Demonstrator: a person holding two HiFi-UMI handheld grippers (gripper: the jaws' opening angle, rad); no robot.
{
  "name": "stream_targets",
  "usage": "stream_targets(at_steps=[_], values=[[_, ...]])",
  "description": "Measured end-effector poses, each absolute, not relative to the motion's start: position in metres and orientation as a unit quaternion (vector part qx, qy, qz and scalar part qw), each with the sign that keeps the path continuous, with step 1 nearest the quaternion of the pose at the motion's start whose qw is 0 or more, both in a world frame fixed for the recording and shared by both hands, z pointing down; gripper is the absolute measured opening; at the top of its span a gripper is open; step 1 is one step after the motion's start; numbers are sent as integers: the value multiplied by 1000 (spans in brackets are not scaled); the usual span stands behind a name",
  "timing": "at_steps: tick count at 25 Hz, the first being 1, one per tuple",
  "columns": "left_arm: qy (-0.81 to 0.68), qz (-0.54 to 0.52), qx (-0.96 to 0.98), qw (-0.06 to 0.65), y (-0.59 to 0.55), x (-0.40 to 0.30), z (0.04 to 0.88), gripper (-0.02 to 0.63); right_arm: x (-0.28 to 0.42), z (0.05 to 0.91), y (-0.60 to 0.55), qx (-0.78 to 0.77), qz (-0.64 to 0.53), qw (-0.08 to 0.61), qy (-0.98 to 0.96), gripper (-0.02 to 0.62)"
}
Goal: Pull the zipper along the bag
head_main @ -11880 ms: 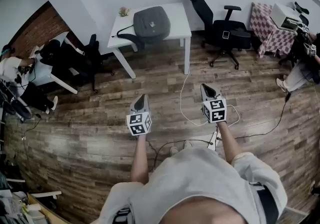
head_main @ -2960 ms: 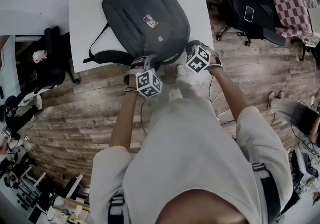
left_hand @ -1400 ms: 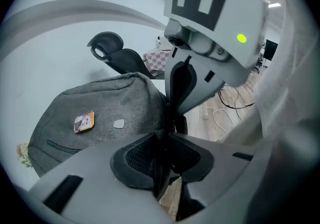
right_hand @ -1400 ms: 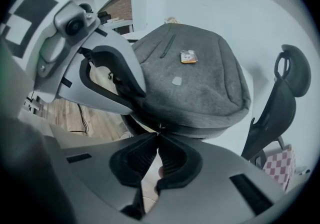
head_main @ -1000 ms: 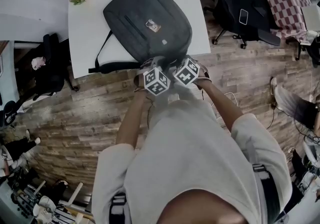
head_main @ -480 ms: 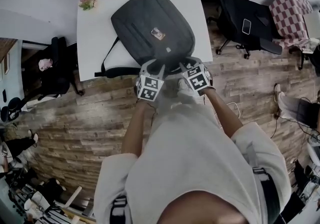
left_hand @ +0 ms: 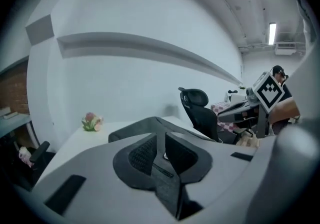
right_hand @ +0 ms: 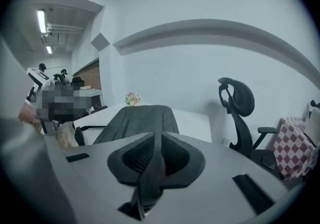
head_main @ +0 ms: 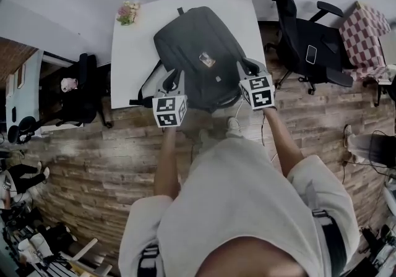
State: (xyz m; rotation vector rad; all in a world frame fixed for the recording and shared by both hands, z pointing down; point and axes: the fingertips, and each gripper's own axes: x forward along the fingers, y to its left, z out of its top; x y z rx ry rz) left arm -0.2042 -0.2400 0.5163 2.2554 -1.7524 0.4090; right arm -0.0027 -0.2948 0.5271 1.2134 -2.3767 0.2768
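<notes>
A: Bag position?
B: The backpack (head_main: 198, 53) is laid flat on the white table (head_main: 133, 53). Its top end is turned toward the flowers (head_main: 128, 12) at the far corner, its bottom end toward the near edge. 1 strap (head_main: 145, 87) is looped past the table's near-left edge.
A: Grippers?
B: 2 are seen in the head view. The left gripper (head_main: 167, 78) is held at the backpack's left near side, the right gripper (head_main: 244, 65) at its right near corner. Contact with the fabric can't be confirmed from above.
A: Jaw state?
B: Both sets have just been closing. A narrow slit is left between the left pads (left_hand: 142, 155); a pale speck is seen through it, and nothing is pinched. The right pads (right_hand: 177, 155) are set nearly together with only a thin dark slit, and nothing identifiable is gripped.
A: Zipper?
B: The zipper pull can't be picked out in any view.
A: Surroundings?
B: A black office chair (head_main: 297, 41) is parked right of the table, with a checked cloth (head_main: 365, 34) beyond it. A wood floor (head_main: 93, 146) is seen below.
</notes>
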Motion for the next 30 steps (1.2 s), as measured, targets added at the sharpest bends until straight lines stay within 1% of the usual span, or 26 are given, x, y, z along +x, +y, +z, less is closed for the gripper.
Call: stream_targets(at_steps=[6, 12, 30], values=[[-635, 115, 760, 78, -253, -234, 461, 51, -13, 462, -316, 453, 58, 168, -873, 14], [-652, 94, 750, 61, -258, -246, 436, 26, -20, 426, -322, 447, 27, 131, -885, 14], [-659, 83, 745, 57, -268, -258, 431, 26, -26, 426, -330, 449, 27, 125, -884, 14]])
